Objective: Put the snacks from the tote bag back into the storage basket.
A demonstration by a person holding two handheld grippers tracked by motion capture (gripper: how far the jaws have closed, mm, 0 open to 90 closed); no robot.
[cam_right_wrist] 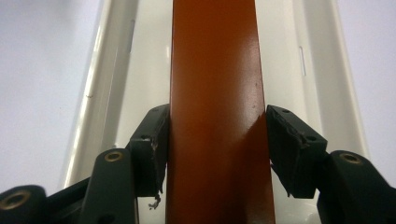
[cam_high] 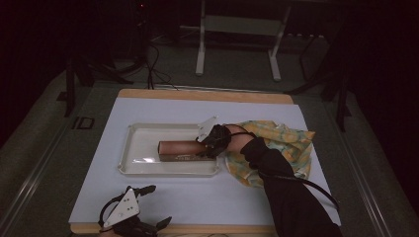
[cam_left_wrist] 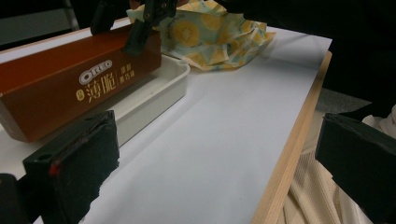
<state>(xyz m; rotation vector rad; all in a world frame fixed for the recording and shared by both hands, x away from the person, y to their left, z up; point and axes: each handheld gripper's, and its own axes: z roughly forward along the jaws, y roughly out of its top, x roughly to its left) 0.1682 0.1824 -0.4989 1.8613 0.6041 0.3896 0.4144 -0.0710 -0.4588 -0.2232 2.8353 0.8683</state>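
The white tray (cam_high: 129,148) serves as the landmark: it sits on a pale sheet that covers a wooden-edged table (cam_high: 207,95). Over the tray, running along its length, is a long brown Oreo box (cam_high: 179,150), its far end toward the tray's left side and its near end at the tray's right rim. In the left gripper view the box (cam_left_wrist: 70,88) leans with one end low near the tray floor and the other end raised above the tray's corner; whether the low end actually touches the tray I cannot tell. The right gripper (cam_high: 210,144) comes in over the tray's right rim, and its jaws are clamped on the two long sides of the box; the right gripper view shows the gripper (cam_right_wrist: 217,154) with both pads pressed flat against the brown card, the tray's walls running away on either side. Just beside the tray's right rim lies a crumpled yellow patterned cloth (cam_high: 281,143), partly under the dark sleeve (cam_high: 291,197) of the right arm. The left gripper (cam_high: 148,205) rests well apart from the tray, at the table's near edge, its jaws spread wide with nothing between them.
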